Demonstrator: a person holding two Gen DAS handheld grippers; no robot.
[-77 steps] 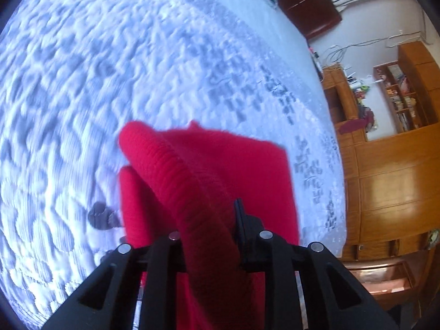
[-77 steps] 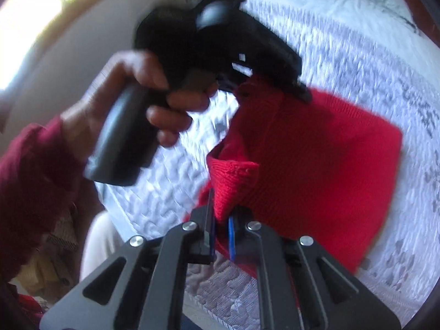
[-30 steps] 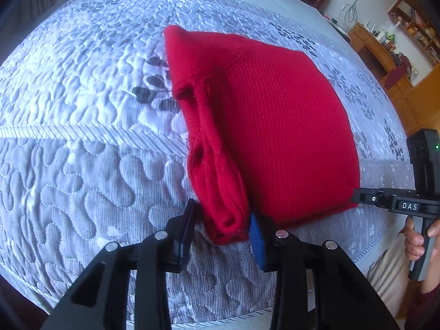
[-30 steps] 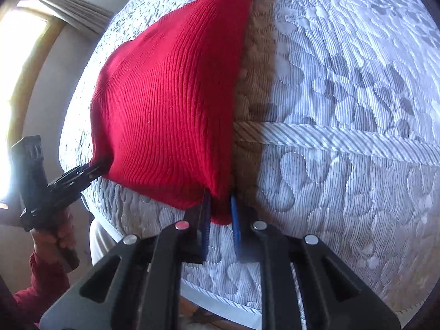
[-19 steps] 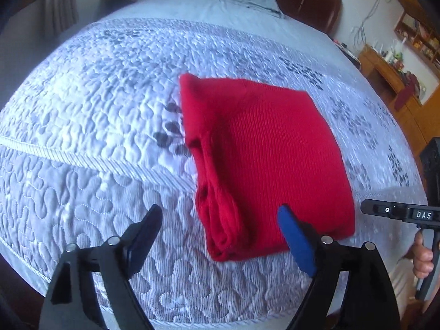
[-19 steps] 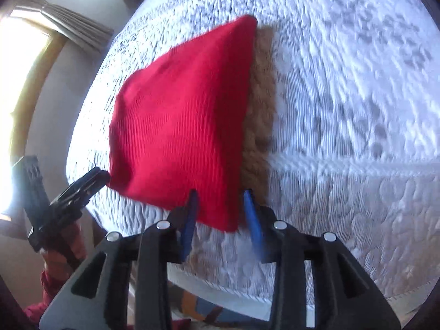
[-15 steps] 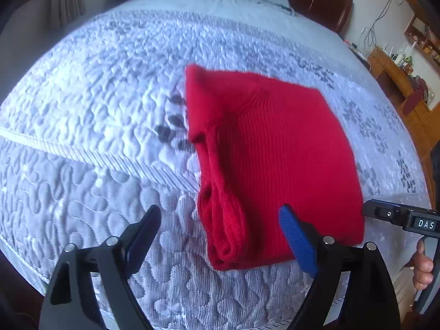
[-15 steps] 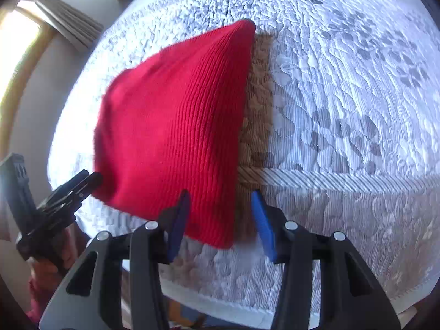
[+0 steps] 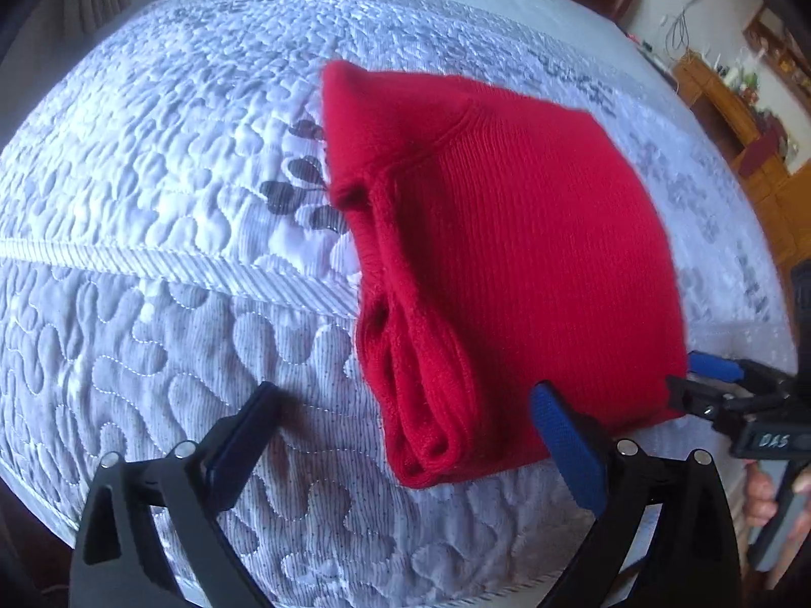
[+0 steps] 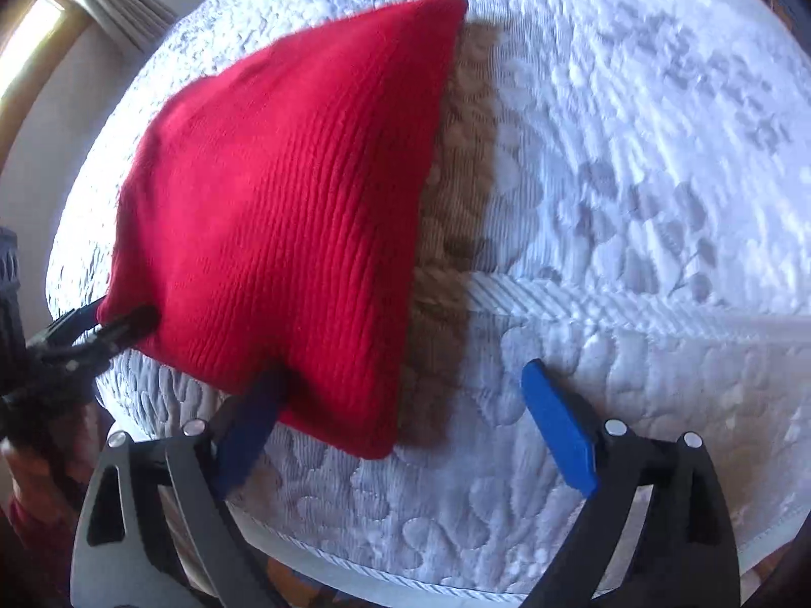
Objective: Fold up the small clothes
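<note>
Left wrist view, nearest first: the left gripper [image 9: 405,435] has its jaws spread wide, where a second ago they pinched the rolled near edge of the red knit garment [image 9: 507,263]; that edge now lies free on the quilted bed cover [image 9: 152,202], just ahead of the blue pads. Right wrist view shows the right gripper [image 10: 400,420] likewise with jaws apart and nothing between them, straddling the garment's near corner [image 10: 284,202], which it had clamped a moment earlier. Beyond both, the garment rests flat as a compact folded rectangle near the bed's edge. Further off stand wooden shelves [image 9: 735,101]. Both releases suggest this fold is finished and the piece has been set down
</note>
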